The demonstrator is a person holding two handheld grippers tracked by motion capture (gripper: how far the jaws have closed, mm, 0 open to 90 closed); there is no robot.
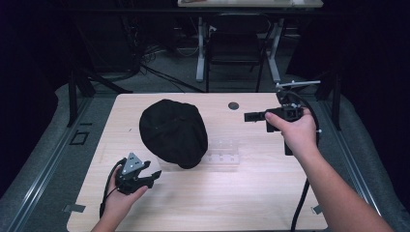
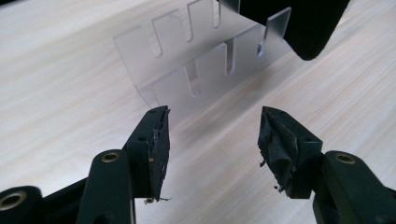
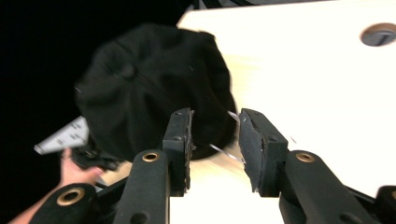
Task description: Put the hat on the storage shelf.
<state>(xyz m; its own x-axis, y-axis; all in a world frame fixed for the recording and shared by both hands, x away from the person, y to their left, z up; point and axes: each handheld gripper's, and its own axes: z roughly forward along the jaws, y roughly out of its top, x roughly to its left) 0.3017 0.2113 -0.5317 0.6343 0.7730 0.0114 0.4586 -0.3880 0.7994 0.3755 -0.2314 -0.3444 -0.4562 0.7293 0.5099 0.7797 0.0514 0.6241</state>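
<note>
While both grippers hang empty, the black cap [image 1: 172, 133] sits near the middle of the tabletop [image 1: 251, 193], draped over the left end of a clear slotted rack [image 1: 223, 151].

Left gripper [image 1: 153, 177]: low, near the front-left edge, jaws spread with nothing between them. In the left gripper view the rack [image 2: 201, 56] lies straight ahead of its jaws, close, and the cap's edge [image 2: 299, 25] covers the rack's far right corner.

Right gripper [image 1: 250, 116]: held above the tabletop to the right of the cap, pointing leftward at it. Jaws apart, a moderate gap, empty. In the right gripper view the cap [image 3: 154, 88] lies dead ahead, with a sliver of clear rack edge [image 3: 224, 151] showing between the jaws farther off.

Cap's long axis runs from far-left to near-right across the tabletop. Left gripper looks the nearer to the cap's lower rim; the right is lined up on the crown side.

Rack slots: upright, open-topped, nothing seen in the exposed ones; those under the cap are hidden.

Judgement: the next move turns on lifting the cap clear of the rack without dragging it.
</note>
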